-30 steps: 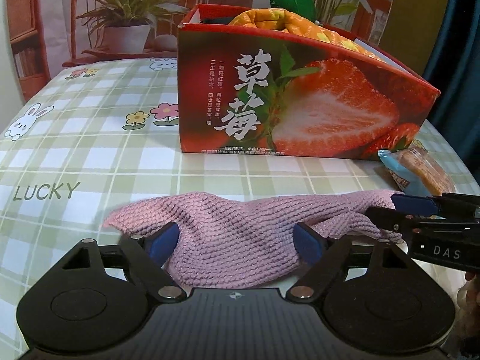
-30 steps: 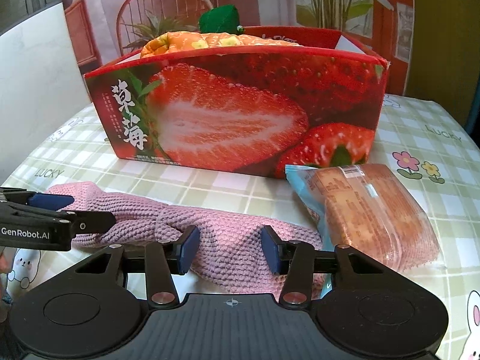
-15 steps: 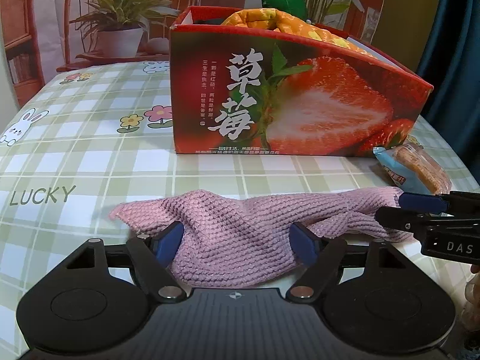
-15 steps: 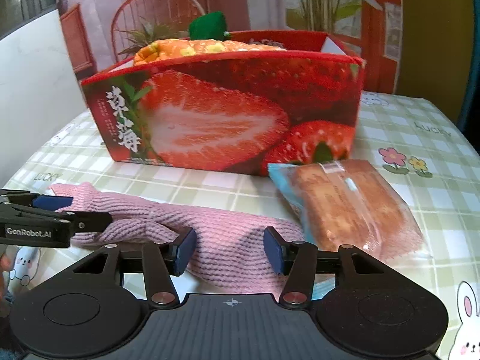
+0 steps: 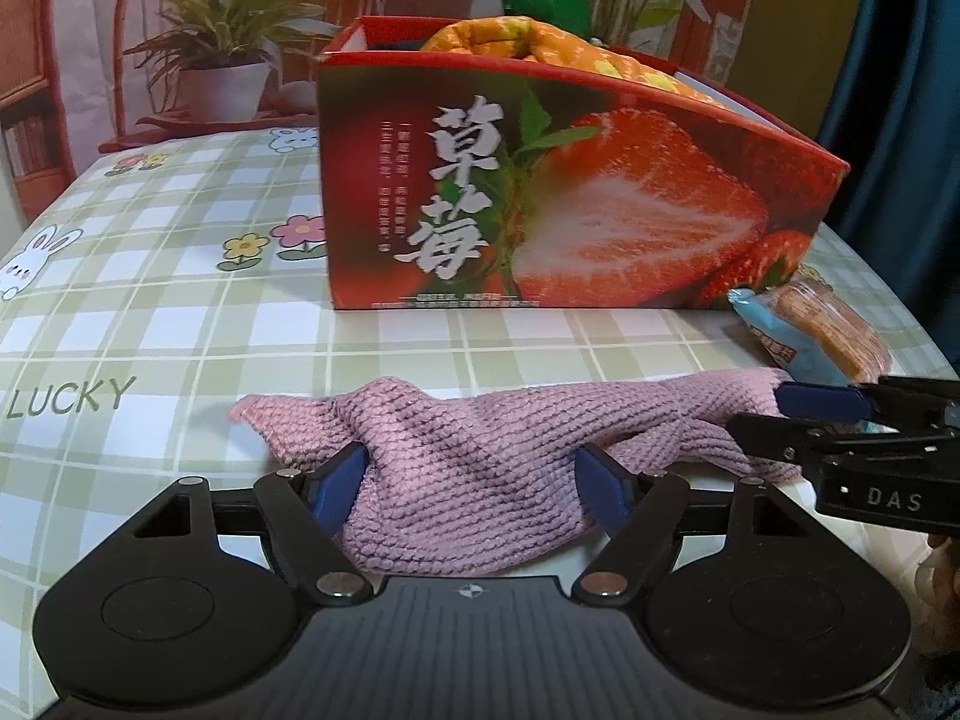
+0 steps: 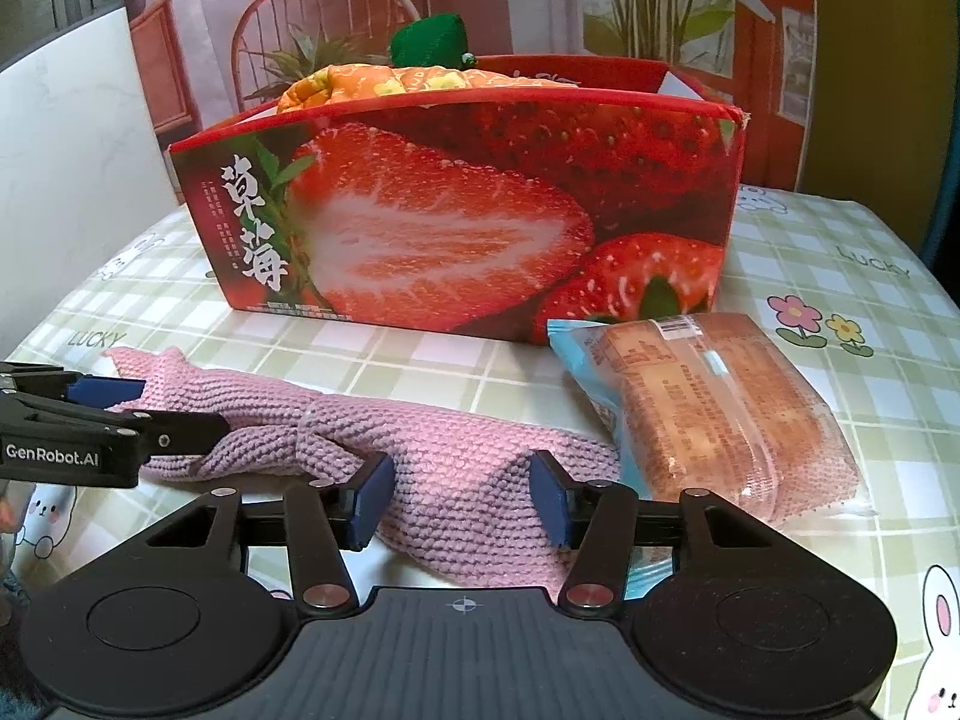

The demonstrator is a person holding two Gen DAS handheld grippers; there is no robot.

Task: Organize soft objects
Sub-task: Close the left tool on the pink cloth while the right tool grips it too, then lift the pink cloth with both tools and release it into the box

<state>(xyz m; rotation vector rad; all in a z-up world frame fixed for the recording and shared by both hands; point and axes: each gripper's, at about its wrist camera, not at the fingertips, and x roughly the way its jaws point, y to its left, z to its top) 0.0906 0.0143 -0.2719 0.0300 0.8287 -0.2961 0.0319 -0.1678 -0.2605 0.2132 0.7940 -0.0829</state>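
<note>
From the left wrist view, the pink knitted cloth (image 5: 480, 438) lay crumpled on the checked tablecloth (image 5: 150, 300), directly in front of me and on the near side of the strawberry box (image 5: 600, 210), which stood at twelve o'clock. The left gripper (image 5: 474, 474) had just been closing. The near fold of the cloth was bunched between its blue pads and both pads touched the knit, so I read that as a pinch on the cloth. The right gripper (image 6: 462, 492) came in from three o'clock in that view. In its own camera its jaws stood narrower, with the other end of the same cloth pressed between its pads.

I judged the task partly done. An orange plush (image 5: 516, 39) and something green (image 5: 540, 3) were already poking above the box rim, so they looked packed. The cloth was not yet in the box. It was held at two places but rested mostly on the table, apart from the box wall.

A wrapped bread packet (image 6: 708, 396) also lay outside the box, at about two o'clock from the right gripper. Its near corner touched the cloth's edge, and its far end sat just beside the box.

I reckoned the remaining work was to lift the cloth over the front wall at twelve o'clock and let it go inside, and then to deal with the packet if it counted as one of the soft objects. The slack knit could sag and catch on the rim.
</note>
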